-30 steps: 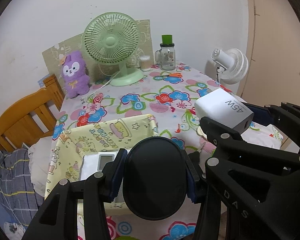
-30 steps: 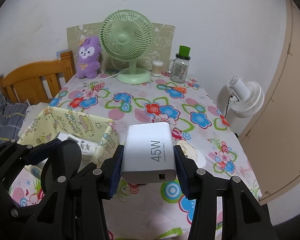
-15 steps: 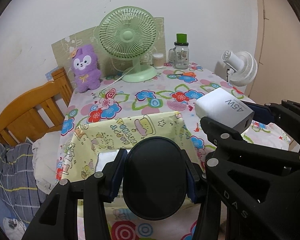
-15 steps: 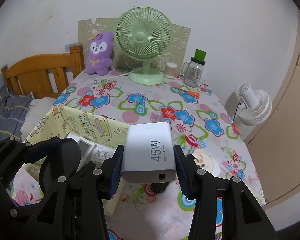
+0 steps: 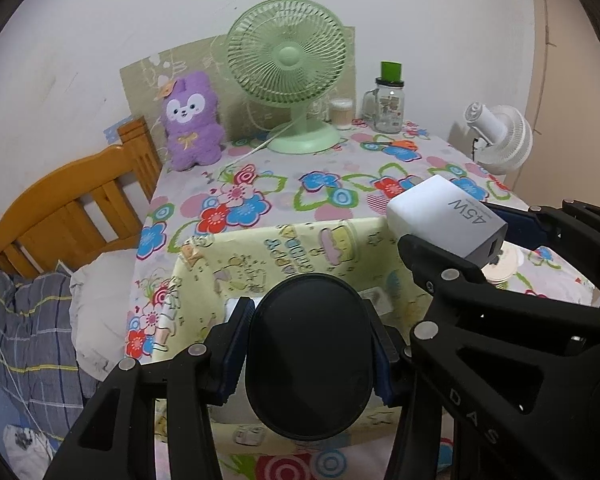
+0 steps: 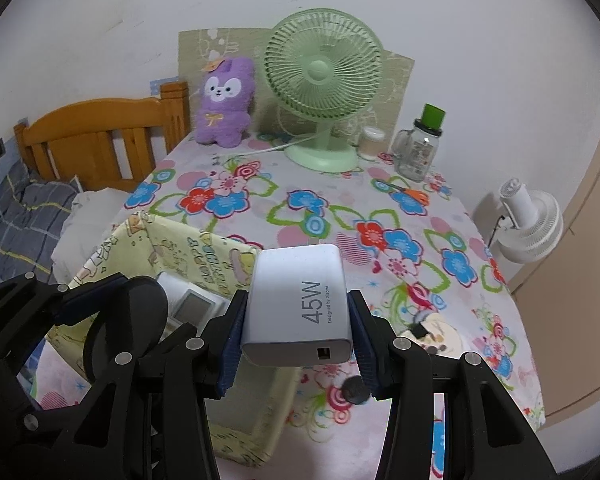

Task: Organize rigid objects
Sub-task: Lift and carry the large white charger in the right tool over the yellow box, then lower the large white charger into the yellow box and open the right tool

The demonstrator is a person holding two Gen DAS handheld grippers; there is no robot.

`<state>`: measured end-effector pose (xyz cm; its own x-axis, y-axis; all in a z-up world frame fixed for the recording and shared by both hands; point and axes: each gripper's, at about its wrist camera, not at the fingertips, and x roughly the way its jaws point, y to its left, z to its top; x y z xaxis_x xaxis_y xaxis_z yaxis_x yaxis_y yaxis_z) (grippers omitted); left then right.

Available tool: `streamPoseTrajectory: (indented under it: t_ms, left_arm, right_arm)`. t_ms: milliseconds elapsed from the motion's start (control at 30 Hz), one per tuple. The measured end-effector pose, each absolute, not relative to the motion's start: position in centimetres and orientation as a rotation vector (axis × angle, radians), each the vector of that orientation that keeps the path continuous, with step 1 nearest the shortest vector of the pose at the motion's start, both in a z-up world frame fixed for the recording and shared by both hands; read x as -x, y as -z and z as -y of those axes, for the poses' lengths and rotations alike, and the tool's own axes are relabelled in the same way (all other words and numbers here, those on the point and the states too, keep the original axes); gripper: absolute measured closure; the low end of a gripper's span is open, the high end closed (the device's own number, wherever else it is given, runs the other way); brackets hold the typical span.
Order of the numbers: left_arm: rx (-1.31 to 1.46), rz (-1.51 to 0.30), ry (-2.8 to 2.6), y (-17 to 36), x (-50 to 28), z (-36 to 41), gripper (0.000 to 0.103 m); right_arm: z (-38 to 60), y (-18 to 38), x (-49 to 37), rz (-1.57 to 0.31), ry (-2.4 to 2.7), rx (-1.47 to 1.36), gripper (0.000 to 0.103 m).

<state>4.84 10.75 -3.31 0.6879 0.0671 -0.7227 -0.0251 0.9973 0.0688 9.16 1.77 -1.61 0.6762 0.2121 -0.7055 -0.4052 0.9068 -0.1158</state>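
My left gripper (image 5: 312, 354) is shut on a black oval disc (image 5: 310, 364), held over the yellow fabric box (image 5: 220, 268). My right gripper (image 6: 296, 332) is shut on a white 45W charger (image 6: 300, 304), hanging over the box's right wall (image 6: 204, 256). In the left wrist view the charger (image 5: 448, 216) and the right gripper's black frame show at the right. In the right wrist view the disc (image 6: 128, 320) and left gripper show at the lower left. A white device with a small screen (image 6: 192, 304) lies inside the box.
On the flowered tablecloth (image 6: 300, 208) stand a green fan (image 6: 324, 88), a purple plush (image 6: 224, 100), a jar with a green lid (image 6: 420, 148) and a small cup (image 6: 370, 142). A small black piece (image 6: 354, 390) and a round sticker lie at the front right. A wooden bed frame (image 6: 100, 136) stands left, a white fan (image 6: 532, 224) right.
Both grippers have moved left with their loads. They now hang over the yellow box, which has slid toward the middle of both views. Neither grip has changed.
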Motion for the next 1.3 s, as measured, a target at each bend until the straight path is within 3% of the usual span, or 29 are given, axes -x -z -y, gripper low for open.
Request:
streamPoseTrajectory:
  t_ms: [1000, 1100, 1233, 1300]
  left_arm:
    - [-0.058, -0.908, -0.128, 7.6, -7.5, -14.1, 0.048]
    - [-0.063, -0.907, -0.123, 7.8, -7.5, -14.0, 0.042]
    - [-0.050, -0.896, -0.110, 7.6, -7.5, -13.8, 0.018]
    - [-0.041, -0.905, -0.095, 7.6, -7.5, -13.7, 0.016]
  right_arm:
    - [-5.7, 6.3, -12.3, -0.906, -0.440, 0.231, 0.052]
    - [-5.4, 6.7, -12.5, -0.922, -0.448, 0.212, 0.052]
    - [-5.3, 6.7, -12.5, -0.925, -0.458, 0.208, 0.052]
    - [-5.2, 6.7, -12.5, -0.928, -0.465, 0.204, 0.051]
